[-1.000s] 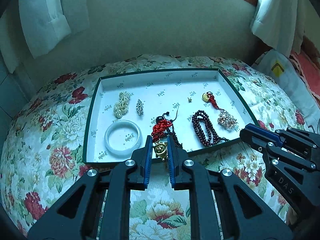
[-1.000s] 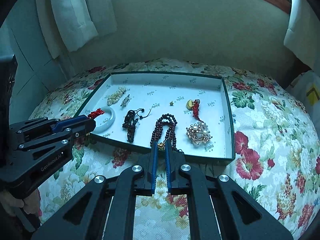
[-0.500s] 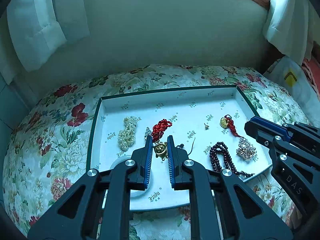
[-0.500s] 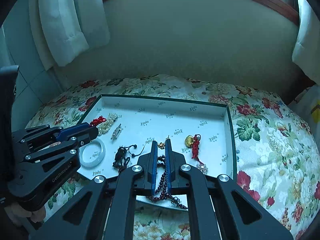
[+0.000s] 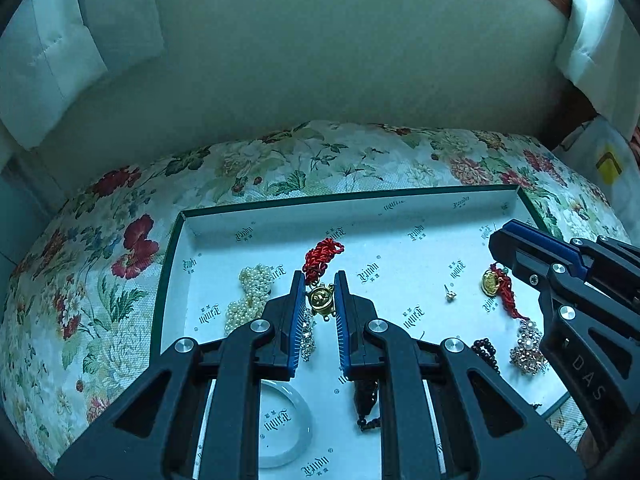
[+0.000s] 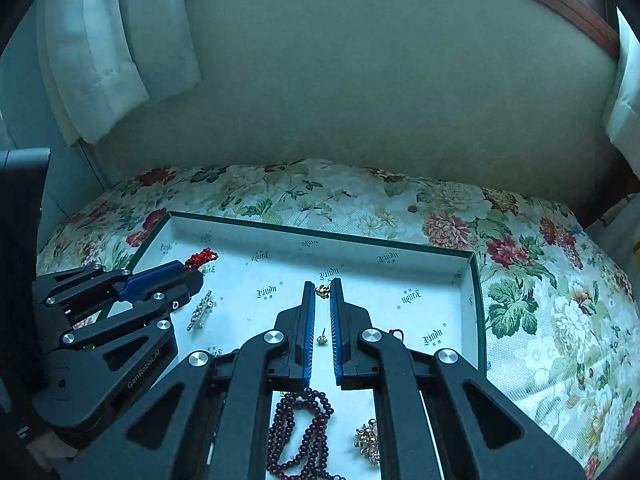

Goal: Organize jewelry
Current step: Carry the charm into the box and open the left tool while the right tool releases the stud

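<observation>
A white tray with a green rim point(image 5: 400, 196) lies on the floral cloth and holds the jewelry. My left gripper point(image 5: 318, 280) is shut on a gold charm point(image 5: 321, 299) with a red knotted cord point(image 5: 322, 254), held above the tray's left half. My right gripper point(image 6: 322, 286) is shut on a small gold piece point(image 6: 322, 291) above the tray's back middle. In the tray lie a pearl strand point(image 5: 250, 294), a jade bangle point(image 5: 286, 424), dark red beads point(image 6: 304, 432), a gold coin on a red tassel point(image 5: 496, 284), a small stud point(image 5: 450, 294) and a silver brooch point(image 6: 201, 310).
A round table under a floral cloth point(image 6: 540, 280) carries the tray. A padded wall point(image 6: 360, 100) stands close behind, with white curtains point(image 6: 100, 52) at both sides. A crystal cluster point(image 5: 528, 348) lies at the tray's right.
Both grippers have moved forward over the tray, each still shut on its piece. The tray's items have slid down and under the fingers in both views.
</observation>
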Tool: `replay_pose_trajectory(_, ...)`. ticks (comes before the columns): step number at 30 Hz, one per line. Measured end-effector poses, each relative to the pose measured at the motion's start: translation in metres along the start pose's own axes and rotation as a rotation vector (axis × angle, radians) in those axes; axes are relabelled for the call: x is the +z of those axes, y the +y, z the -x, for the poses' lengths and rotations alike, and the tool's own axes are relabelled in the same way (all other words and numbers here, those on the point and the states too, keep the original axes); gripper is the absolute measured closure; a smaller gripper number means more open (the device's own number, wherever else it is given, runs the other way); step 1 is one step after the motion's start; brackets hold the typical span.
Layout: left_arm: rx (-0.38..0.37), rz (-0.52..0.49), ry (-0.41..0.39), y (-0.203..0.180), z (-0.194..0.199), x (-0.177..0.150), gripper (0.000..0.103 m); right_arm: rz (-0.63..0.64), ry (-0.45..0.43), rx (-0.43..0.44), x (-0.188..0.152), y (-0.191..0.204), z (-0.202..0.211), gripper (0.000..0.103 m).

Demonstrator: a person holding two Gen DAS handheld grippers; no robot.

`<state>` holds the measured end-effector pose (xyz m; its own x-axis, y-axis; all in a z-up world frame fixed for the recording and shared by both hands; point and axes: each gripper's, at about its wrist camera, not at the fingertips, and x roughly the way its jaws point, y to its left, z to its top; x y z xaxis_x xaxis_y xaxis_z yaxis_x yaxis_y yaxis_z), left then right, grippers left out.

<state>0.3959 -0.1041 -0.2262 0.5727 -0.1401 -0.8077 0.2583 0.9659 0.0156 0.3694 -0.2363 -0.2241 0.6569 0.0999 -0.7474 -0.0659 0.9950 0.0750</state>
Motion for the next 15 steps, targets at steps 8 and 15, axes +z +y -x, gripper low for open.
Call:
replay_pose_trajectory(8, 0.022, 0.009, 0.053, 0.002, -0.031, 0.003, 0.089, -0.020, 0.069, -0.017, 0.000, -0.010, -0.038, 0.096)
replay_pose_trajectory(15, 0.023, 0.002, 0.075, 0.000, -0.041, 0.005, 0.089, -0.040, 0.103, -0.015, 0.001, -0.018, -0.051, 0.096)
